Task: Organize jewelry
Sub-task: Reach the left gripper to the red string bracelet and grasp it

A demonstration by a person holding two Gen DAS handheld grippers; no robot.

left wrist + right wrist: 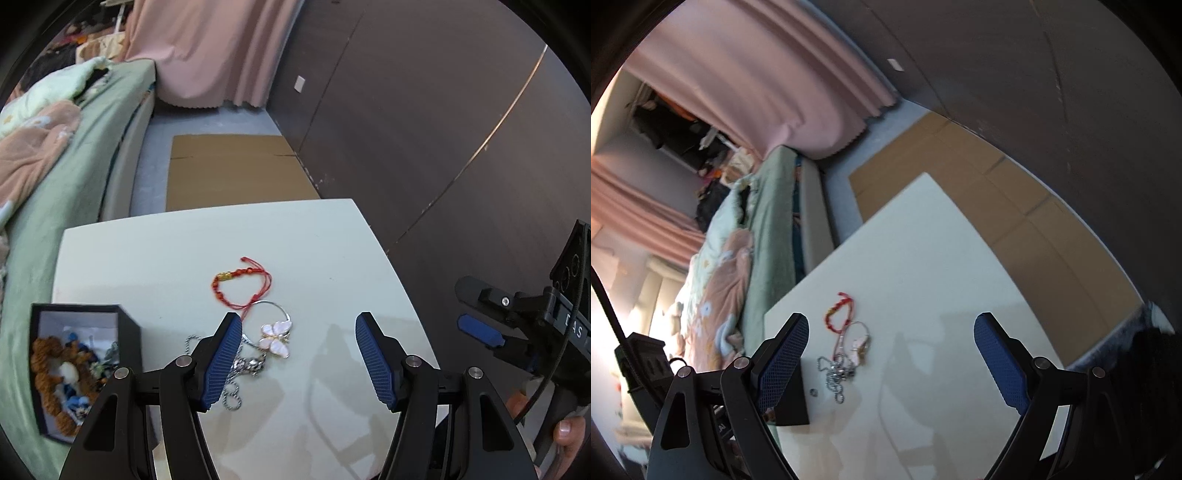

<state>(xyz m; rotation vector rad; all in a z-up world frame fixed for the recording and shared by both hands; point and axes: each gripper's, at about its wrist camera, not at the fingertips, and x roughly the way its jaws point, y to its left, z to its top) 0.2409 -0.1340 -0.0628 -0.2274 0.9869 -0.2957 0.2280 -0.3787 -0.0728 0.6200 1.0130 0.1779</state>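
Observation:
A red cord bracelet (240, 286) with a gold bead lies mid-table on the white table (325, 251). Beside it lie a silver hoop with a pink butterfly pendant (275, 338) and a silver ball chain (236, 373). A black box (79, 369) holding brown and blue jewelry stands at the table's left edge. My left gripper (299, 362) is open above the table, its left finger over the chain. My right gripper (890, 365) is open and empty; the bracelet (840, 314), pendant (860, 347) and chain (836, 373) lie just inside its left finger. It also shows in the left wrist view (480, 332).
A bed with green sheet and pink blanket (55, 147) runs along the left. Flat cardboard (232, 170) lies on the floor beyond the table. A dark panelled wall (424, 110) is on the right, pink curtains (207, 48) at the back.

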